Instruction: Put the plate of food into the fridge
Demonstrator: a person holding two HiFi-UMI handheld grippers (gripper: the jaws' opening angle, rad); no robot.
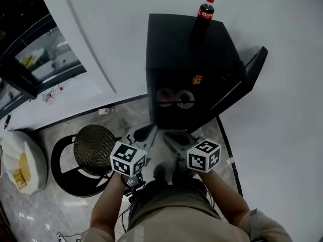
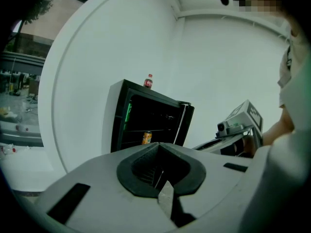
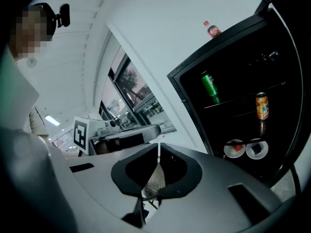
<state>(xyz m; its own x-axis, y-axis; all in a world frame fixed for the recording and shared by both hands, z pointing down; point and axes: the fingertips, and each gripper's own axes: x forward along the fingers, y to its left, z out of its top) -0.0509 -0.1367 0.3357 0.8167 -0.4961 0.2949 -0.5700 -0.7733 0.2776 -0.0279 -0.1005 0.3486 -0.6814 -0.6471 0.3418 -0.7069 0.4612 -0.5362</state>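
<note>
A black mini fridge [image 1: 192, 64] stands open, its door [image 1: 237, 87] swung to the right. Two small plates of food [image 1: 165, 98] [image 1: 185, 99] sit side by side on its bottom shelf, also seen as plates [image 3: 235, 148] [image 3: 257, 148] in the right gripper view. My left gripper [image 1: 146, 132] and right gripper [image 1: 169, 136] hang close to my body, just in front of the fridge and below the plates. Both are shut with nothing held. In the left gripper view the shut left gripper [image 2: 160, 145] points at the fridge [image 2: 146, 120]; the shut right gripper [image 3: 158, 148] points left of the plates.
A cola bottle [image 1: 206, 10] stands on top of the fridge. Inside are a green can [image 3: 210, 87] and an orange can [image 3: 262, 106]. A round black stool with a woven seat [image 1: 93, 145] stands to the left, and a white round seat [image 1: 22, 165] beyond it.
</note>
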